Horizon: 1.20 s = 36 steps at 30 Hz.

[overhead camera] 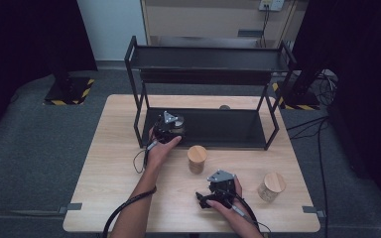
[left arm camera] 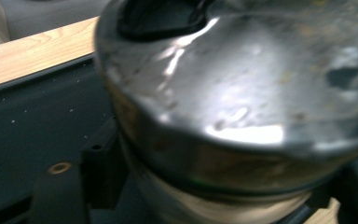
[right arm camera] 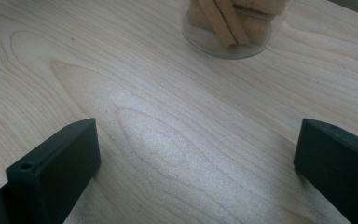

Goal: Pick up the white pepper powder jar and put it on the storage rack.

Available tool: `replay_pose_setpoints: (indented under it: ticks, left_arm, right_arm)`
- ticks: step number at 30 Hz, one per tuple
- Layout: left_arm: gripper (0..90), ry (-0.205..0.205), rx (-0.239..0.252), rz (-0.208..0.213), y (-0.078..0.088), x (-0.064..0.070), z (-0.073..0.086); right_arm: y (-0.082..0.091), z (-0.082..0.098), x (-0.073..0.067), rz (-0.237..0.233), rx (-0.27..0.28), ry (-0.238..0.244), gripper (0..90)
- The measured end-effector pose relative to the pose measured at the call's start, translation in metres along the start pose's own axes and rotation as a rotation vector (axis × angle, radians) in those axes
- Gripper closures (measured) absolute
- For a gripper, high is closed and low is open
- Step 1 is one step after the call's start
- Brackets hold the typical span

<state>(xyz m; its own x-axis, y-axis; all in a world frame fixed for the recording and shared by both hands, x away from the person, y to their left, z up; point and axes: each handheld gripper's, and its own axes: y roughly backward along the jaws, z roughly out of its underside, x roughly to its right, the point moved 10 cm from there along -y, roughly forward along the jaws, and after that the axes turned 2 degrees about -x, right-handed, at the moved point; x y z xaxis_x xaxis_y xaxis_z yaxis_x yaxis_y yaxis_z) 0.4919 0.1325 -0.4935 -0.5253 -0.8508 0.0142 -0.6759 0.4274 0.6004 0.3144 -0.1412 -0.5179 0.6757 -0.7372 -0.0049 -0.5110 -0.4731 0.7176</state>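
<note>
Jaws of the left gripper [overhead camera: 170, 125] flank a jar with a dented metal lid [left arm camera: 242, 98] that stands on the lower shelf of the black metal rack [overhead camera: 228, 130]; whether the pads press on it cannot be told. Its glass body shows pale below the shiny lid. Right gripper [overhead camera: 217, 197] rests on the light wooden table [overhead camera: 109, 163], jaws wide apart on bare wood, a glass jar of wooden pieces [right arm camera: 233, 23] ahead.
</note>
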Motion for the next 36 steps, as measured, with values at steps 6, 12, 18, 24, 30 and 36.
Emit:
replay_pose_setpoints:
  ticks: [6, 12, 18, 24, 30, 36]
  left_arm:
    - [15.6, -0.002, 0.0, -0.011, 0.006, -0.002, 0.002]
    - [11.3, -0.009, -0.011, -0.02, 0.012, -0.001, 0.004]
    - [8.3, -0.01, -0.003, -0.029, 0.022, 0.002, 0.007]
    - [7.1, -0.003, -0.001, -0.029, 0.034, 0.005, 0.013]
    - [6.7, 0.007, 0.008, -0.037, 0.043, 0.007, 0.02]
    - [6.5, 0.008, 0.004, -0.038, 0.053, 0.008, 0.028]
  right_arm:
    - [0.0, 0.0, 0.0, 0.0, 0.0, 0.0, 0.5]
    - [0.0, 0.0, 0.0, 0.0, 0.0, -0.001, 0.5]
    - [0.0, 0.0, 0.0, -0.001, 0.0, -0.001, 0.5]
    - [0.0, 0.0, 0.0, -0.001, 0.0, -0.004, 0.5]
    - [0.0, 0.0, 0.0, -0.001, -0.001, -0.004, 0.5]
    - [0.0, 0.0, 0.0, -0.001, 0.0, -0.004, 0.5]
